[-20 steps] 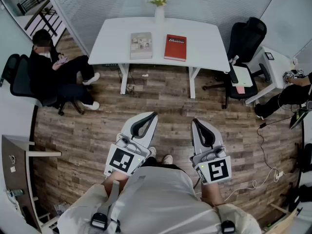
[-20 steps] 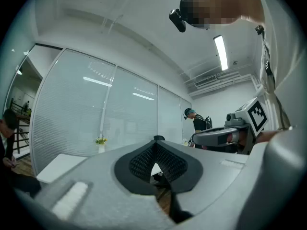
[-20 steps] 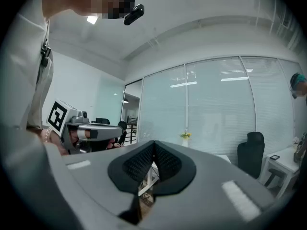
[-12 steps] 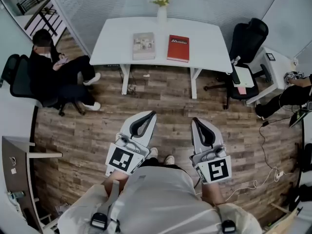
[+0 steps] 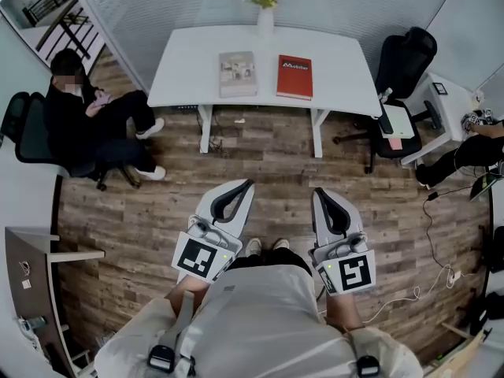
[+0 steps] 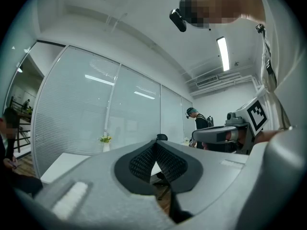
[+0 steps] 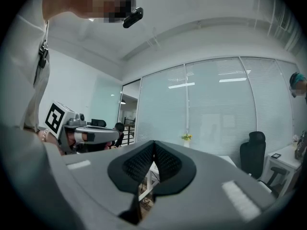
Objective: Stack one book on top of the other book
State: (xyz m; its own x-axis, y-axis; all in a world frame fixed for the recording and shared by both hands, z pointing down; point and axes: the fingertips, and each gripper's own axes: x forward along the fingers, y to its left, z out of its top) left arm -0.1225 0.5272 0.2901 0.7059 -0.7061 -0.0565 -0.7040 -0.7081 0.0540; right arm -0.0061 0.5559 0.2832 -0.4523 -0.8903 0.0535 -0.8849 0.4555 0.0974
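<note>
Two books lie side by side on a white table (image 5: 189, 77) far ahead in the head view: a grey book (image 5: 238, 73) on the left and a red book (image 5: 294, 76) on the right, apart from each other. My left gripper (image 5: 244, 186) and right gripper (image 5: 319, 194) are held level over the wooden floor, well short of the table. Both are shut with nothing between the jaws. In the left gripper view the left gripper (image 6: 154, 145) has its pads together; the right gripper (image 7: 154, 144) looks the same in the right gripper view.
A vase of yellow flowers (image 5: 265, 8) stands at the table's far edge. A seated person in black (image 5: 87, 109) is left of the table. A black office chair (image 5: 402, 69) and a small white desk (image 5: 441, 109) stand to the right. Cables (image 5: 429, 282) trail on the floor.
The table and books have shifted slightly right and down in the head view. Both grippers keep the same pose and stay shut.
</note>
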